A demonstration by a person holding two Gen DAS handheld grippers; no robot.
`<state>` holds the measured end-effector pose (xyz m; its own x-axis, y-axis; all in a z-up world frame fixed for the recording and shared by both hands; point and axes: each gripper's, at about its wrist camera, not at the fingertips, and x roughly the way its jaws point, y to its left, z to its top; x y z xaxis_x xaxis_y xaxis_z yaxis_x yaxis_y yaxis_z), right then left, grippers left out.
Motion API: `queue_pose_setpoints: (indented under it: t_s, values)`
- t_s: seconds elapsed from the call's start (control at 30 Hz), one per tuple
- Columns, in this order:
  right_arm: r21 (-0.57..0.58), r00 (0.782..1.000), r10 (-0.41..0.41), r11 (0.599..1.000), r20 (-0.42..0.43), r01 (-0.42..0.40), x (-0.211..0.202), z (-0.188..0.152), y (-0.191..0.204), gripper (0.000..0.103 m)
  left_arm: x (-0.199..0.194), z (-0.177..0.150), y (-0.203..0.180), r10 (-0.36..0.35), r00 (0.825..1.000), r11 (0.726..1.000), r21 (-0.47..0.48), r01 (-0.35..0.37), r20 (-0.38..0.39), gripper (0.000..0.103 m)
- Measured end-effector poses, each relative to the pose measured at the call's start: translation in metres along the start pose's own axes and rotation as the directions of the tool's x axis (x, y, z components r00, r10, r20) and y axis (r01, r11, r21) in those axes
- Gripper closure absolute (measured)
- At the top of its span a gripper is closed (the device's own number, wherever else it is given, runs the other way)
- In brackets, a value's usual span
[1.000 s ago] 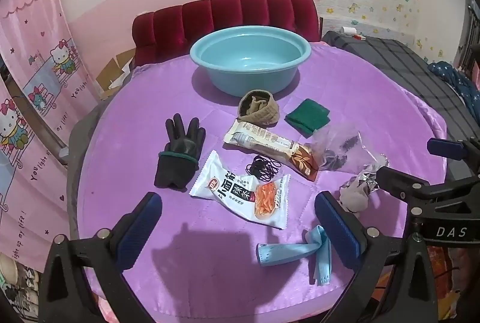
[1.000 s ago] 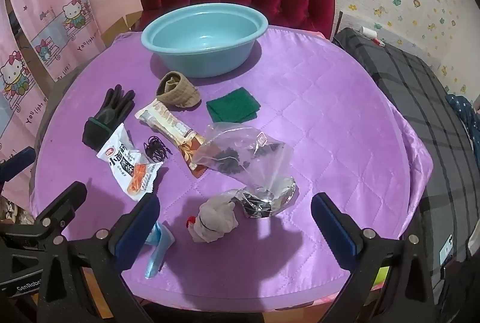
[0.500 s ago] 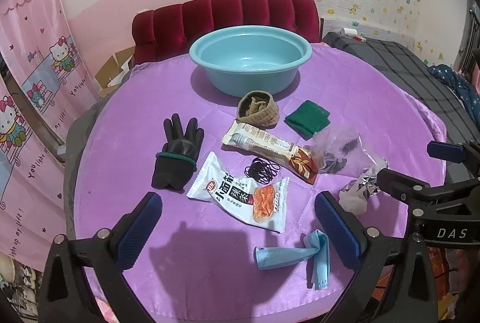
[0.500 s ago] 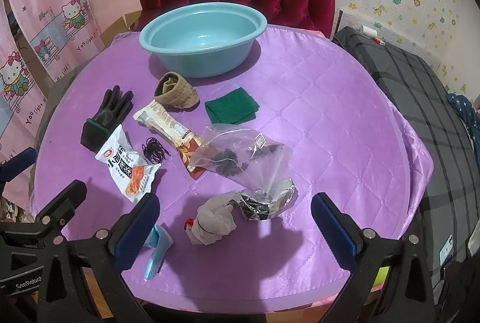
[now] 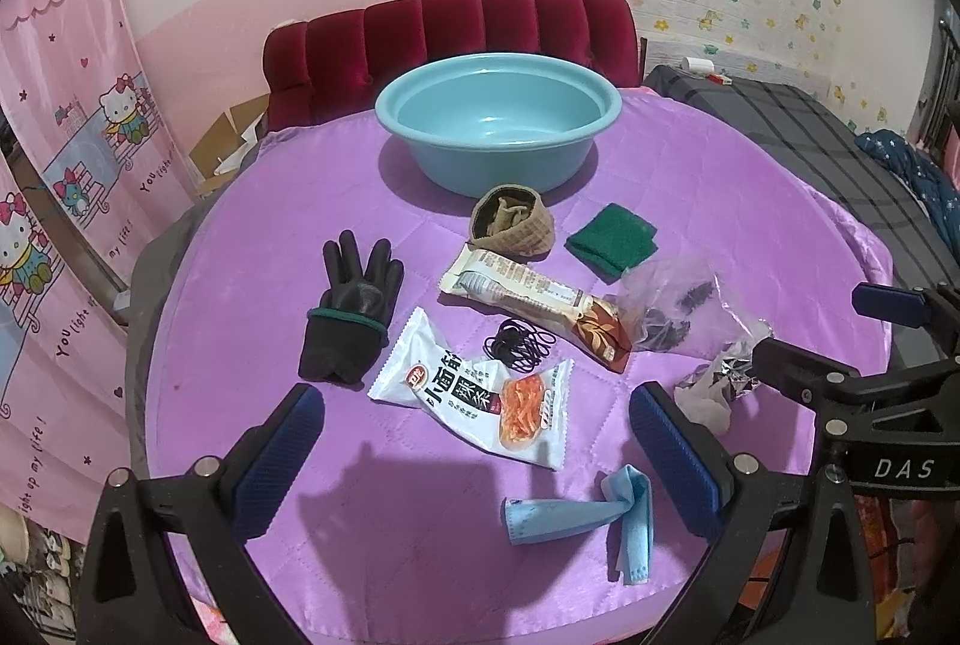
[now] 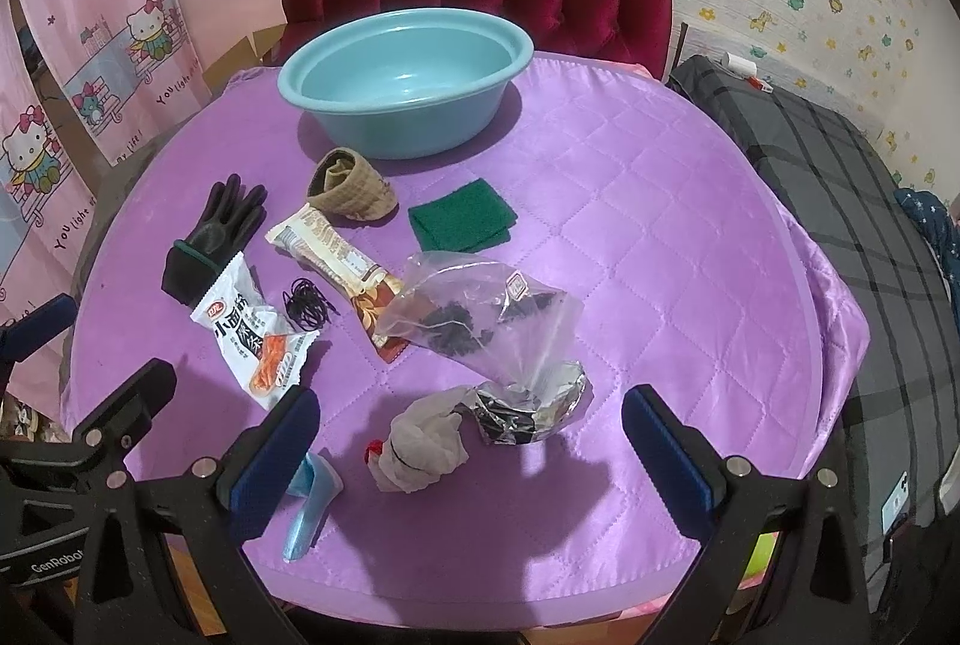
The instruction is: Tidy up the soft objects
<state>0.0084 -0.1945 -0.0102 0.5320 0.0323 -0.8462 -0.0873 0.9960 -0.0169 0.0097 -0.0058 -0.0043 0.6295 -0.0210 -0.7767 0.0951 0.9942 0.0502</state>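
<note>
Purple quilted cloth covers the round table [image 5: 750, 201], with a red tufted sofa back [image 5: 456, 27] behind it and pink Hello Kitty curtains [image 5: 66, 153] to the left.

At the far side stands an empty light-blue plastic basin [image 5: 498, 129]. Just in front of it lies a rolled tan knit sock [image 5: 511, 224], and beside that a folded green cloth [image 5: 611, 240]. Left of centre lies a black rubber glove [image 5: 354, 309], palm down. Near the table's middle are a long beige snack wrapper [image 5: 528, 294], a bundle of black hair ties [image 5: 521, 345], and a white snack packet [image 5: 480, 393] with Chinese print and an orange window. A blue face mask [image 5: 585, 516] is crumpled at the near edge.

The right wrist view shows plainly what the left one half hides: a clear plastic bag [image 6: 480, 321] of dark bits, crumpled silver foil [image 6: 531, 408] and a grey sock [image 6: 423, 444] with a red spot at its end.

The left gripper [image 5: 474, 456] hangs over the near edge with jaws spread wide, holding nothing; the right gripper [image 6: 471, 450] is likewise wide apart above the grey sock. "DAS" reads on the right gripper's body in the left view, "GenRobot" on the left gripper's in the right view. The curtains carry "You light up my life!".
</note>
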Motion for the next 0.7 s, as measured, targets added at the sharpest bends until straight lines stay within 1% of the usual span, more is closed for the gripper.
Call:
queue_pose_setpoints:
  t_s: [0.43,0.7]
  values:
    - [-0.03,1.0,-0.005,1.0,-0.013,0.005,0.003,-0.0016,0.0033,0.0,-0.0008,-0.0018,0.0016,0.007,1.0,1.0,-0.006,-0.007,-0.002,0.0]
    - [-0.02,1.0,0.0,1.0,-0.02,-0.001,0.0039,-0.0031,-0.0036,0.0,0.0014,-0.0054,0.0023,0.005,1.0,1.0,-0.005,-0.005,-0.016,0.0]
